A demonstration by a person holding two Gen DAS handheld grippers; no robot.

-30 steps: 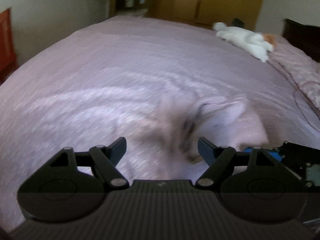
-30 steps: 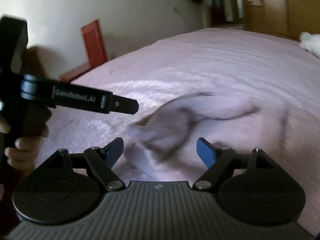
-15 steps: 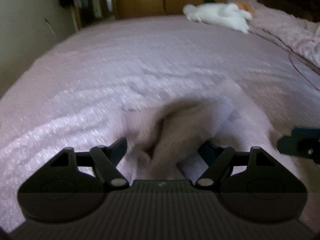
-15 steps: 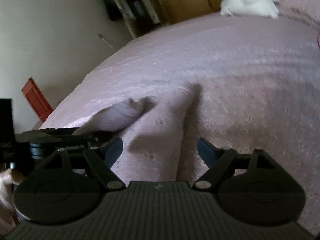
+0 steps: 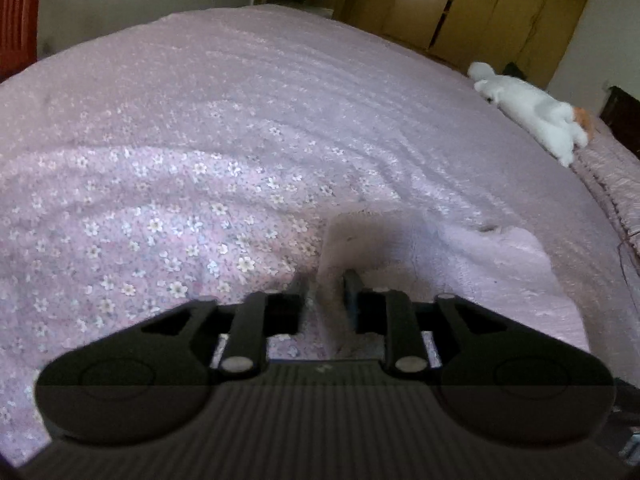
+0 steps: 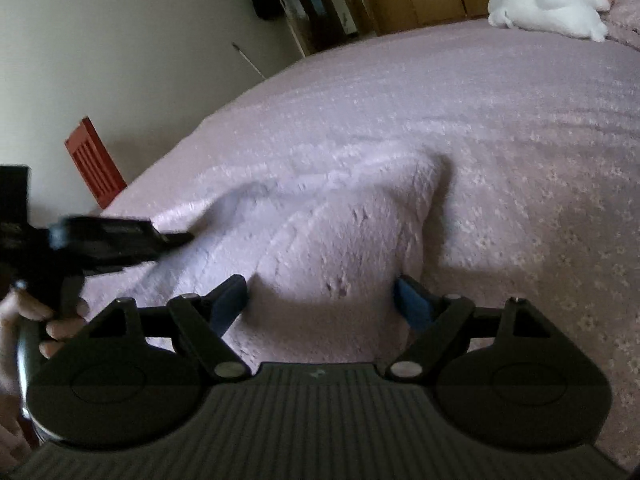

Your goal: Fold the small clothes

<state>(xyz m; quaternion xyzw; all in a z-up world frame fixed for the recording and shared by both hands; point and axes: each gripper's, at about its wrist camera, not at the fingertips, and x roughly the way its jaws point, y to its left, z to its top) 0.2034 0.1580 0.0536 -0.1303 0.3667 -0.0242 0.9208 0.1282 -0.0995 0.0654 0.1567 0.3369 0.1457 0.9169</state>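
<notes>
Left claw clenched on garment edge at its 6 o'clock, right claw released; thin pinch, cloth may slip mid-fold.

Each camera sits just behind its own fingers, low over the pink floral bedspread. The left wrist view faces across the bed toward the brown wooden wardrobe. The right wrist view is tilted and faces the same way. Both share the fuzzy pale-pink garment close up and the white plush toy far off.
</notes>
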